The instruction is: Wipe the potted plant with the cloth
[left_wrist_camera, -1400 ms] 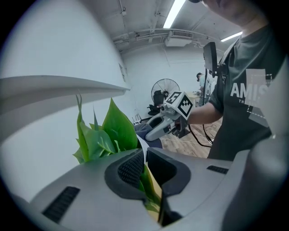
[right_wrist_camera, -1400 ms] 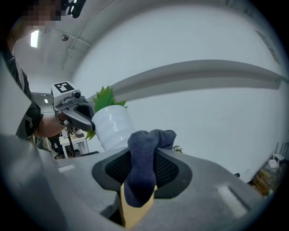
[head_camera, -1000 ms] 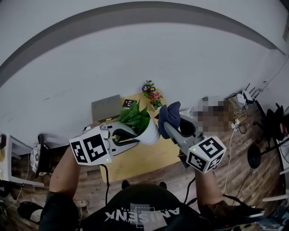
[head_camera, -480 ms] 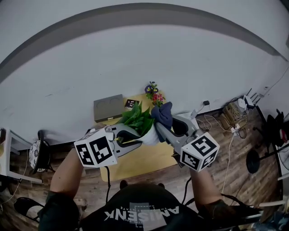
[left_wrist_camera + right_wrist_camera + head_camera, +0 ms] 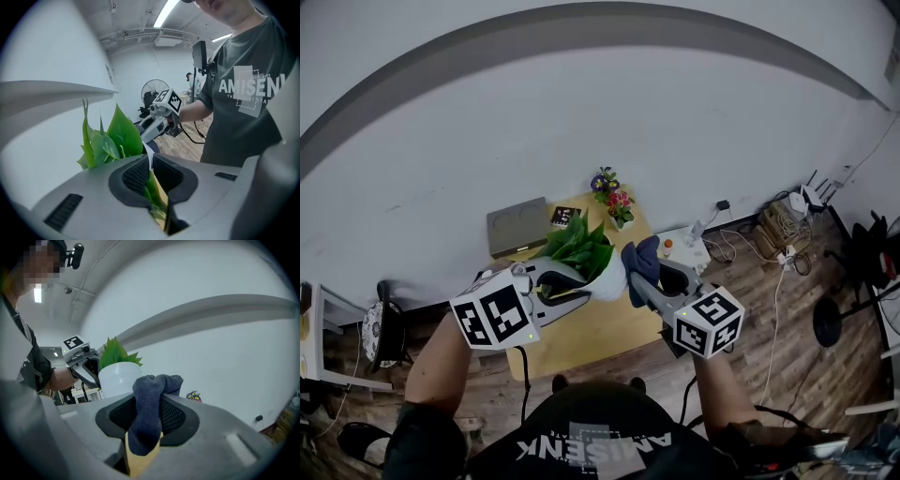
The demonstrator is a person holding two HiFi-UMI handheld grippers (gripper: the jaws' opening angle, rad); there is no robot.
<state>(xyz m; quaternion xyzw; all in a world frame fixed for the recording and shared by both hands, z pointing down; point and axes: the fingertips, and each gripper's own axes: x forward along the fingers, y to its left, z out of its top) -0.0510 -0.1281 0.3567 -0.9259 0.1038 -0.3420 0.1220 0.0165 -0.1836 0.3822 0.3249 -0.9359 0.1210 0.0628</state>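
— Left tongs [image 5: 581, 292] [image 5: 151, 174]?
— Pinching rim of potted plant [image 5: 607, 278] [image 5: 117, 376], held over yellow tabletop [image 5: 591, 335].
— Right tongs [image 5: 641, 282] [image 5: 145, 427]?
— Clamped on dark blue cloth [image 5: 642, 260] [image 5: 147, 401], bunched just beside that plant's white pot.

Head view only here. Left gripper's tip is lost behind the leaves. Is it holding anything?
Observer: Yes. In the left gripper view the left gripper is shut on the thin white rim of the pot, with the leaves just to the left of the jaws.
Operator: Cloth secure in the right one?
Observer: The right gripper pinches the dark blue cloth between its pads, and a bunch of it stands up above them.
Operator: Cloth on the pot yet?
Observer: Can't tell. The right gripper view shows bare white pot wall beyond the cloth, to its left, but no clear contact.
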